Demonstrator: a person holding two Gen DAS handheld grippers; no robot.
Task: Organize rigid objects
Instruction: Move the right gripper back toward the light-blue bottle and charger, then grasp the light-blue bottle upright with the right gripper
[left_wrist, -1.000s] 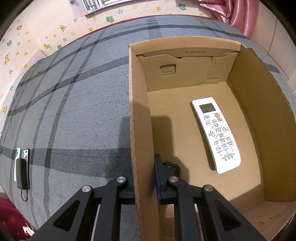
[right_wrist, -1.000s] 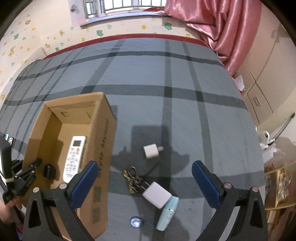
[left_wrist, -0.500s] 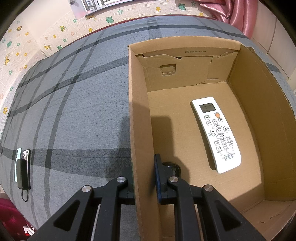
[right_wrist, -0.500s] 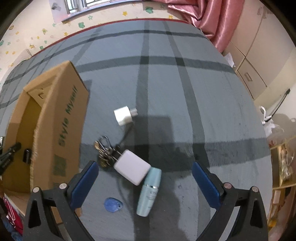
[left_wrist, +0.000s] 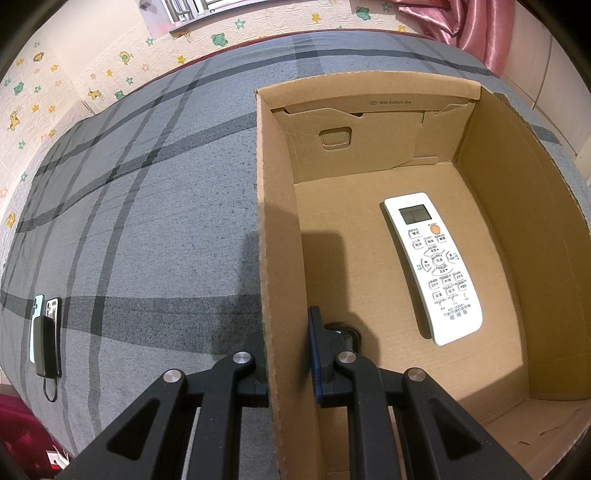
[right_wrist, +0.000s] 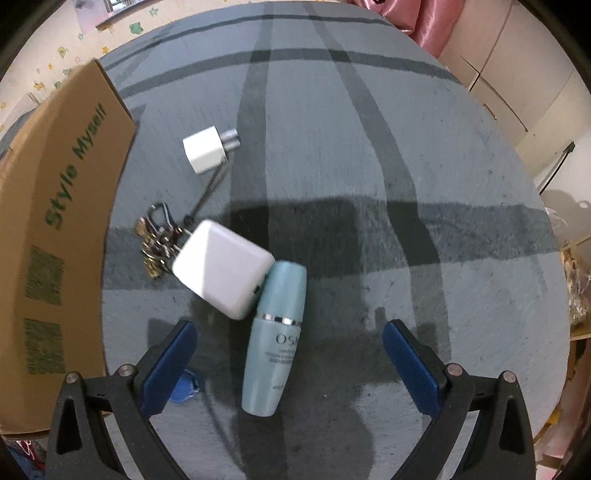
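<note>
The left gripper (left_wrist: 286, 354) is clamped on the near left wall of the box (left_wrist: 275, 229) — one finger is seen outside the cardboard, the blue-padded one inside. Within the box a white remote (left_wrist: 432, 267) is laid flat on the floor, display end toward the far wall, and a small black object (left_wrist: 349, 334) is partly hidden just behind the inner finger; what it is cannot be told.

The right gripper (right_wrist: 290, 354) is held spread wide above the grey plaid cover (right_wrist: 406, 166), nothing between its pads. Between the fingers a pale blue bottle (right_wrist: 275, 336) is seen lying on its side, cap end away from the camera. A large white charger (right_wrist: 221, 269) is touching the bottle's cap on the left. A bunch of keys (right_wrist: 155, 240) lies just left of that charger, partly covered by it. Farther off, a small white plug (right_wrist: 205, 155) is lying with its prongs pointing right. A blue tag (right_wrist: 184, 387) is partly hidden behind the left finger. The box (right_wrist: 55, 229) is seen at the left edge, its printed side facing these items.

In the left view, phones (left_wrist: 46, 325) are lying at the far left of the cover — well apart from the box.
</note>
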